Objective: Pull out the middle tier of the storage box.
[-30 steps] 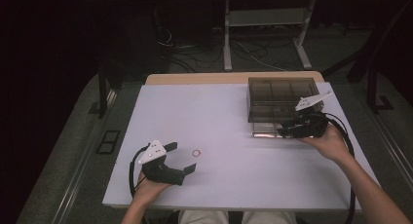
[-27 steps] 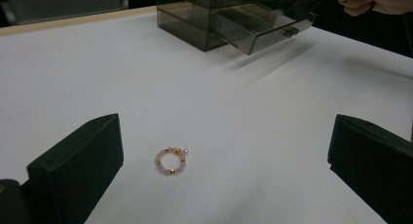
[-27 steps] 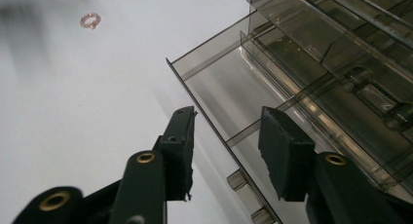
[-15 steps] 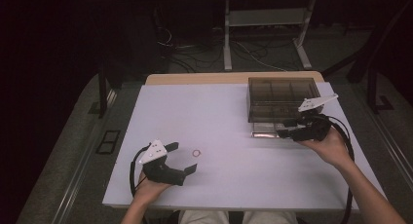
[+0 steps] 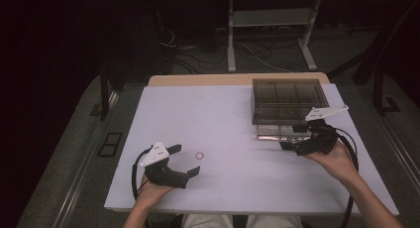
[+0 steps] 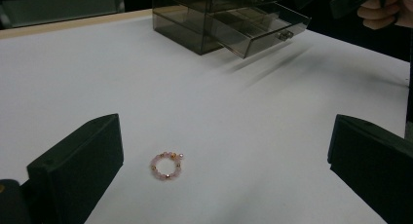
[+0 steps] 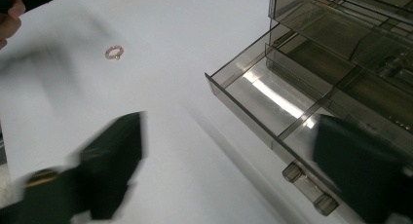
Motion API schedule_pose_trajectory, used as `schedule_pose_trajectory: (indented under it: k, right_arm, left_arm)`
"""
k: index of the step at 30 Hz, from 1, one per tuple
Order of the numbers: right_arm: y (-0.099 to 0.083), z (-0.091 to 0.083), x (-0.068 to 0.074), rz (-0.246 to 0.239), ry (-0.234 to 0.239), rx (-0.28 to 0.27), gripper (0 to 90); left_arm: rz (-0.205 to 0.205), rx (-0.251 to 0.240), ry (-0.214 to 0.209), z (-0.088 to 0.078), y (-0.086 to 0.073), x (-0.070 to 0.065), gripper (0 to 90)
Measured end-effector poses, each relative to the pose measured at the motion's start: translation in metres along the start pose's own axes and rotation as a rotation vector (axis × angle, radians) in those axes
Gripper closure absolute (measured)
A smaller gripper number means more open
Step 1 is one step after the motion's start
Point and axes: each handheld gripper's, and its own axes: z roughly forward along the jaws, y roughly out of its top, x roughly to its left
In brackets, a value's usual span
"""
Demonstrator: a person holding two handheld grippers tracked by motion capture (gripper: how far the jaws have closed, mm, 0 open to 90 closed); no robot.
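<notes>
Nearest the person, the left gripper [image 5: 185,161] sits low on the white table [image 5: 223,119], its jaws spread wide with nothing between the pads. Just beyond its tips lies the bead ring [image 6: 167,165], a small pink loop with a few gold beads, flat on the table and untouched, framed between the two black jaws in the left gripper view. From the ring, look across to the far right: there stands the smoky clear drawer box [image 5: 288,100], well apart from the ring. Its bottom drawer [image 7: 272,104] is pulled out toward the person, and its tray shows divided compartments with a little handle at the front. Just in front of that drawer hangs the right gripper [image 5: 292,143], held in the right hand [image 5: 339,158]. Its jaws have just been opening and now stand wide apart, nothing gripped between them; in the right gripper view the drawer's handle sits near the right-hand jaw, but contact cannot be told through the blur. From that same view the ring shows far off, beyond the drawer's front corner.
</notes>
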Motion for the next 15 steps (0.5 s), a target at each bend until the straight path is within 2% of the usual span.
schedule_pose_trajectory:
  k: [4, 5, 6, 10, 15]
  right_arm:
    - [-0.005, -0.005, 0.005, 0.02, 0.007, -0.027, 8.6]
    - [-0.006, -0.007, 0.006, 0.029, 0.01, -0.03, 1.8]
    - [-0.007, -0.007, 0.007, 0.039, -0.009, -0.029, 0.0]
    - [-0.012, -0.011, 0.012, 0.048, -0.008, -0.03, 0.1]
    - [-0.016, -0.014, 0.015, 0.071, -0.003, -0.057, 0.1]
  left_arm:
    - [-0.004, -0.006, 0.001, -0.001, 0.0, 0.0, 0.0]
    - [-0.004, -0.006, 0.001, -0.001, 0.0, 0.0, 0.0]
    - [-0.004, -0.006, 0.001, -0.001, 0.0, 0.0, 0.0]
    - [-0.002, -0.004, 0.0, -0.001, 0.0, 0.0, 0.0]
    - [-0.005, -0.004, 0.001, -0.001, 0.0, 0.0, 0.0]
